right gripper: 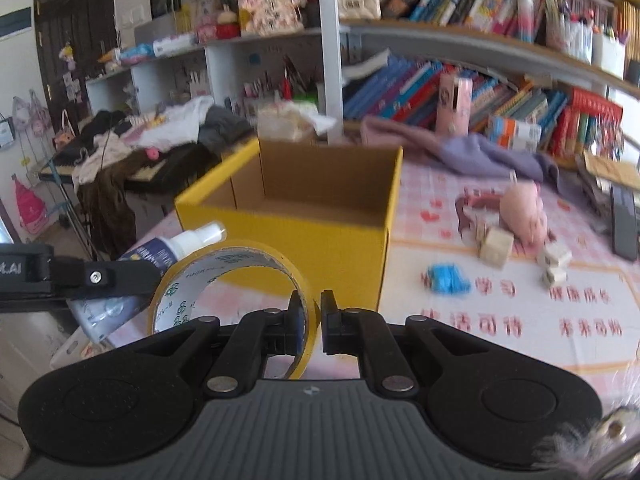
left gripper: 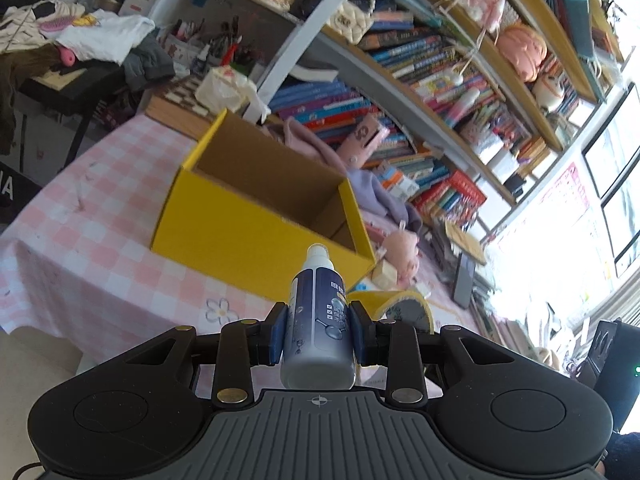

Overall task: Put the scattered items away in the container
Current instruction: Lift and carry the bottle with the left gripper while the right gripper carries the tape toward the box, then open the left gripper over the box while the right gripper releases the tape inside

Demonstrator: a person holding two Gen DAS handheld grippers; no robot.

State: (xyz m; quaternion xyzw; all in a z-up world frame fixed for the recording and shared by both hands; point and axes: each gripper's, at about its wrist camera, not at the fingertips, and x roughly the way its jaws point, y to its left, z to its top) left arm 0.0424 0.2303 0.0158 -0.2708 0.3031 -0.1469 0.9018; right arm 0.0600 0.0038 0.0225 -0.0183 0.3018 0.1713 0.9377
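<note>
The spray bottle (left gripper: 319,320) is sitting clenched between the pads of the left gripper (left gripper: 318,330), low in the frame's centre, its long axis running up the frame and its white cap pointing at the yellow box (left gripper: 256,216). The right gripper (right gripper: 311,322) is pinching the wall of the tape roll (right gripper: 228,292), whose ring is standing on edge, left of centre. Beyond, the box is gaping open-topped on the pink checked counter (left gripper: 92,236), with bare cloth lying at its left.

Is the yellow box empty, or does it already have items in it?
Empty as far as shown: the yellow box shows only bare cardboard walls and floor, though its near bottom is hidden. The bottle and tape are outside, held.
</note>
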